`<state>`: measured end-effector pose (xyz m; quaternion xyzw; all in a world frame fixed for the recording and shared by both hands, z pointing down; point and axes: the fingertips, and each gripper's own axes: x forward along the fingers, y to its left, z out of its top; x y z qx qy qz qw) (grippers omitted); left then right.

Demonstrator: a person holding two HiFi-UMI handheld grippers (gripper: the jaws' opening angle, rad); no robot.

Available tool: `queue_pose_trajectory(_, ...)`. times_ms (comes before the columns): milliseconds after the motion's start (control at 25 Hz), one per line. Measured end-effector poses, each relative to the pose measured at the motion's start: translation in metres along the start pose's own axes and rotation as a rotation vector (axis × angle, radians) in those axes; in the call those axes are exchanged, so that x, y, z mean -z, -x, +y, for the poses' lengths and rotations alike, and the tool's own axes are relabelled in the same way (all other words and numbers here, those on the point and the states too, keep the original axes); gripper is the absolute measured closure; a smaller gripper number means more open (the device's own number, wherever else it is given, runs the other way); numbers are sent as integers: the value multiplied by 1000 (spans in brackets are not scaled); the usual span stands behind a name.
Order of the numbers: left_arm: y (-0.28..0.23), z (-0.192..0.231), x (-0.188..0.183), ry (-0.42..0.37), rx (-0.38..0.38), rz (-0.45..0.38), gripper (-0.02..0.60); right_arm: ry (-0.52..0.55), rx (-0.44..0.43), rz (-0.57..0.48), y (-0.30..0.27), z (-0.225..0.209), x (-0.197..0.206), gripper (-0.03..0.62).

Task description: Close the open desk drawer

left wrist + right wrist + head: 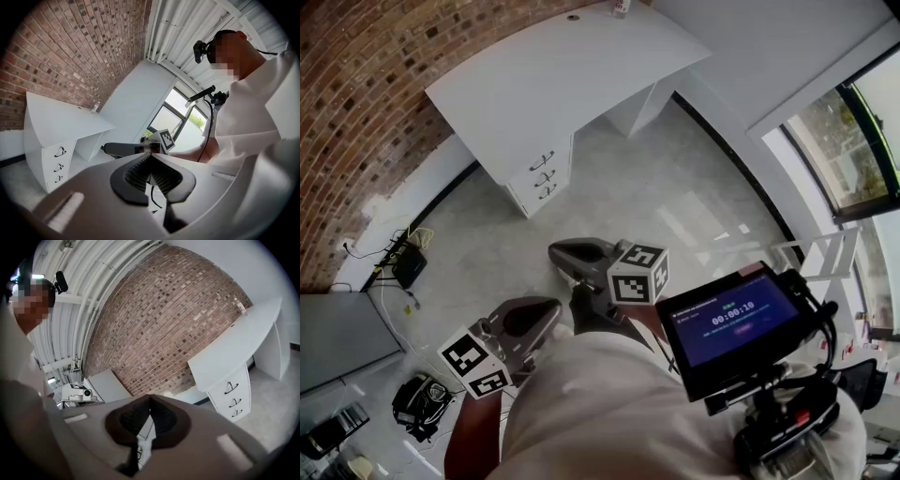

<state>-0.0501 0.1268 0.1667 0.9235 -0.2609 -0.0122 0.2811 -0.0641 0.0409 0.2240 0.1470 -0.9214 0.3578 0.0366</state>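
The white desk (572,66) stood by the brick wall (366,84), and its three drawers (542,175) with dark handles sat under its left end, their fronts seemingly level, well apart from both claws. The left gripper (151,155) and right gripper (149,398) had their jaws pressed together on nothing. A small screen (729,319) showed "00:00:10".

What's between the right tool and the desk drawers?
Only bare grey floor, per the head view: nothing stands between the right tool and the desk drawers.
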Motion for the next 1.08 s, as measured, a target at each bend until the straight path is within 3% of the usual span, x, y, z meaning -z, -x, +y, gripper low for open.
queue_pose_trajectory(1080,23,-4,11,9,-20,-11,575,39,-29,17,-16,28,14,592)
